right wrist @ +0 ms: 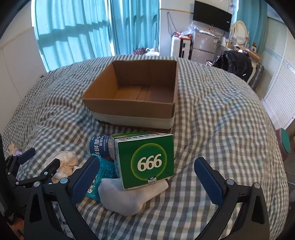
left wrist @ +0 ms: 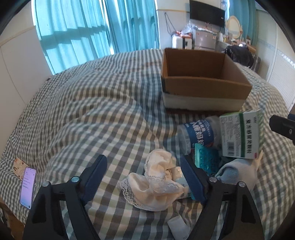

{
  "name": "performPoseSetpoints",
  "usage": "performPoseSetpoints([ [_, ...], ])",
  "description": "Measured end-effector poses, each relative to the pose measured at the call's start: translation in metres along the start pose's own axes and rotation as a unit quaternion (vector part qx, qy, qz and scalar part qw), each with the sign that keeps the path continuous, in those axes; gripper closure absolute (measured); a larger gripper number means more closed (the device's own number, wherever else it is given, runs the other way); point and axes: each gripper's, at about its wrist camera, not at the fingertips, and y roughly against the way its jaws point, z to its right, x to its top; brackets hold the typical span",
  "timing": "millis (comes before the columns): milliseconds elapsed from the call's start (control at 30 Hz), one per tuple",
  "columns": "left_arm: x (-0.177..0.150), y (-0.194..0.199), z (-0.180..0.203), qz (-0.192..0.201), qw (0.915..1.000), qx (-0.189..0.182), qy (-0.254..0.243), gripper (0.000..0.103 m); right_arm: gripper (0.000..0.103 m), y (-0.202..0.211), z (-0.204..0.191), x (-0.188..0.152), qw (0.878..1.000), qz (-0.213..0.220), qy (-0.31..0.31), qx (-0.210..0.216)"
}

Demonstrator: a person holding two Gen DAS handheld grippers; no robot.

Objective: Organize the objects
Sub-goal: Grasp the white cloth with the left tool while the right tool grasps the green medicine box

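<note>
An open, empty cardboard box point(left wrist: 204, 86) point(right wrist: 132, 105) sits on the checked bed. In front of it lies a pile: a green medicine box point(right wrist: 145, 160) point(left wrist: 243, 133), a blue-labelled bottle point(left wrist: 199, 134) point(right wrist: 100, 145) on its side, a teal blister pack point(left wrist: 206, 157) point(right wrist: 103, 169), a white sock point(right wrist: 127, 195) point(left wrist: 237, 171) and a cream lace cloth point(left wrist: 156, 177) point(right wrist: 64, 164). My left gripper point(left wrist: 145, 171) is open, its jaws standing either side of the lace cloth. My right gripper point(right wrist: 147, 175) is open, its jaws either side of the green box and sock.
A phone point(left wrist: 27, 186) lies at the bed's left edge beside a patterned card point(left wrist: 18, 166). A small white roll point(left wrist: 178, 226) lies near the left gripper's base. Teal curtains point(left wrist: 92, 27), a fridge point(right wrist: 204, 46) and a TV point(right wrist: 212, 14) stand behind the bed.
</note>
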Motion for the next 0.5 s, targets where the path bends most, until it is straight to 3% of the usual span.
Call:
performPoseSetpoints([
  [167, -0.005, -0.023, 0.004, -0.035, 0.9994, -0.005, -0.003, 0.036, 0.001, -0.036, 0.003, 0.0, 0.999, -0.028, 0.003, 0.019],
  [233, -0.007, -0.03, 0.006, -0.045, 0.999, -0.004, -0.004, 0.047, 0.002, -0.045, 0.006, 0.001, 0.999, -0.04, 0.003, 0.022],
  [267, -0.009, -0.032, 0.008, -0.049, 0.9988, -0.006, -0.007, 0.059, 0.003, -0.051, 0.006, 0.001, 0.999, -0.047, 0.003, 0.028],
  [300, -0.009, -0.034, 0.01, -0.053, 0.9985, -0.012, -0.01, 0.073, 0.006, -0.059, 0.007, 0.0, 0.997, -0.057, 0.0, 0.042],
  [367, -0.009, -0.034, 0.013, -0.054, 0.9981, -0.025, -0.014, 0.083, 0.015, -0.066, 0.007, -0.001, 0.996, -0.068, -0.001, 0.053],
  [500, -0.01, -0.024, 0.013, -0.039, 0.9984, -0.037, -0.02, 0.09, 0.04, -0.06, 0.005, -0.004, 0.997, -0.053, 0.003, 0.055],
])
